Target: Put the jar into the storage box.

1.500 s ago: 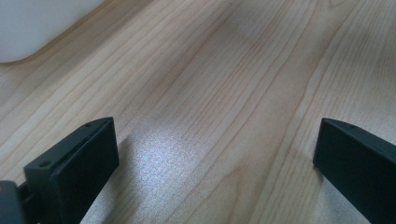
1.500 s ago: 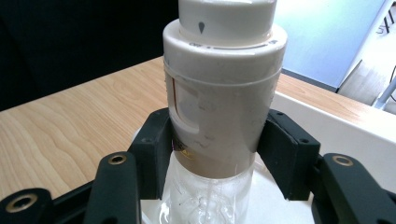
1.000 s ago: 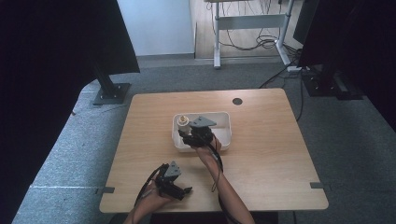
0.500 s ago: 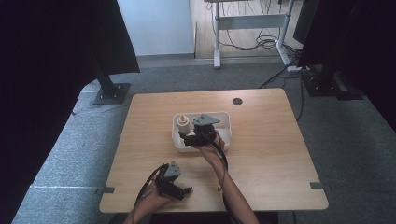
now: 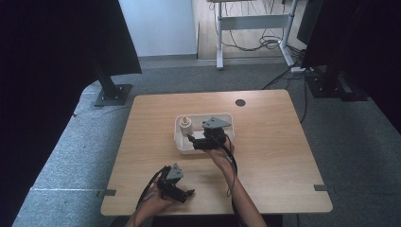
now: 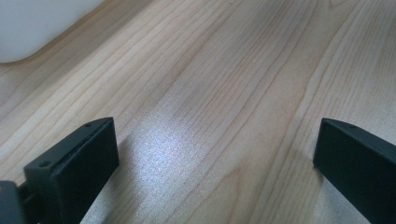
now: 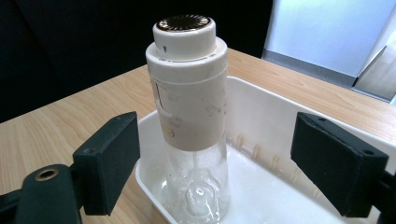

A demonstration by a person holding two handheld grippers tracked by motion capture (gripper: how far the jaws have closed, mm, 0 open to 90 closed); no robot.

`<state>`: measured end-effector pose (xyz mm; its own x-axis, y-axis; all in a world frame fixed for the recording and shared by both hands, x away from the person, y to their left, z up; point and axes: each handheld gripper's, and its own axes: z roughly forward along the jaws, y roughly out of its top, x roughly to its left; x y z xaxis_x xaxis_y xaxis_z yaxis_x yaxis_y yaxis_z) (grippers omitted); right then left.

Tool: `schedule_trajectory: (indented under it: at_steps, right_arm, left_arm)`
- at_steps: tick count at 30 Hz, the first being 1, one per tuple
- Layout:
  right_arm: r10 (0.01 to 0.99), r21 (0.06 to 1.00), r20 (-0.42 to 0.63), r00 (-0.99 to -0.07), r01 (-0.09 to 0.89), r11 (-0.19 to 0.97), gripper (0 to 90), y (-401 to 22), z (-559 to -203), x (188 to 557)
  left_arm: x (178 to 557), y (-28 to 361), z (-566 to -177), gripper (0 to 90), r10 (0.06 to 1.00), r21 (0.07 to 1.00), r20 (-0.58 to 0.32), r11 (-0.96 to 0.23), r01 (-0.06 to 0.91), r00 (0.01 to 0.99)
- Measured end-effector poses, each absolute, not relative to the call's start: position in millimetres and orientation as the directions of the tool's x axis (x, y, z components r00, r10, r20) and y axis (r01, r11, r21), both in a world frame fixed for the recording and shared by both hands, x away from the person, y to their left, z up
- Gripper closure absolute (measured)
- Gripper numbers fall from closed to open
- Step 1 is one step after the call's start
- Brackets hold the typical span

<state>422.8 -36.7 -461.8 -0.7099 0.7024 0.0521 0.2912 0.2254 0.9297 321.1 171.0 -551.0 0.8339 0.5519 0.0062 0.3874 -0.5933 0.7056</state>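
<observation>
High view, landmark: white tray (image 5: 227,117), set on the wooden table (image 5: 274,142) near its middle.
High view, bottle: bottle (image 5: 185,124) with a cream cap stands upright inside the tray, at its left end.
High view, right gripper: right gripper (image 5: 191,140) hangs over the tray's near rim, its tips pointing left toward the bottle, with its grey plate above the tray's middle.
High view, left gripper: left gripper (image 5: 188,193) lies well apart from the tray, near the table's front edge, held in the person's left hand (image 5: 153,203).
Left gripper view, jaws: left gripper (image 6: 215,158) has its jaws spread wide with bare table (image 6: 233,70) between them and nothing held.
Left gripper view, landmark: a corner of the tray (image 6: 32,28) shows at upper left, clear of the jaws.
Right gripper view, bottle: bottle (image 7: 189,116) has a clear glass body, a cream sleeve and a gold-topped cap, and stands upright in the tray (image 7: 275,140), close to the corner nearest the camera.
Right gripper view, jaws: right gripper (image 7: 217,154) has just been opening; the jaws stand wide, the bottle between them, with a visible gap on each side and neither pad touching it.
</observation>
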Motion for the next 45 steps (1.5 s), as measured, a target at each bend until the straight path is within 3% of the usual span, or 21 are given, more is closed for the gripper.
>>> schedule_trajectory:
  at_steps: [11,19,24,27,45]
  right_arm:
    - [0.704,0.918,0.075,-0.707,0.324,0.228,15.0,-45.7,-475.3,415.5]
    - [0.720,0.872,0.147,-0.679,0.432,0.229,15.0,-56.1,-520.9,411.5]
    - [0.754,0.862,0.209,-0.623,0.481,0.159,14.7,-66.4,-543.9,411.4]
    - [0.749,0.854,0.246,-0.615,0.503,0.132,16.5,-69.1,-543.0,412.4]
    - [0.758,0.874,0.207,-0.619,0.465,0.141,16.4,-87.6,-532.6,399.2]
  left_arm:
    - [321.1,171.1,-550.9,0.0,0.551,0.704,0.006,-0.595,0.388,0.834]
    - [321.0,171.1,-550.9,0.0,0.551,0.703,0.006,-0.596,0.388,0.834]
    - [321.1,171.0,-550.8,0.0,0.551,0.703,0.007,-0.597,0.388,0.834]
    - [320.7,169.6,-550.8,0.0,0.551,0.702,0.007,-0.597,0.388,0.834]
    - [320.2,168.5,-550.8,0.0,0.550,0.702,0.007,-0.597,0.388,0.835]
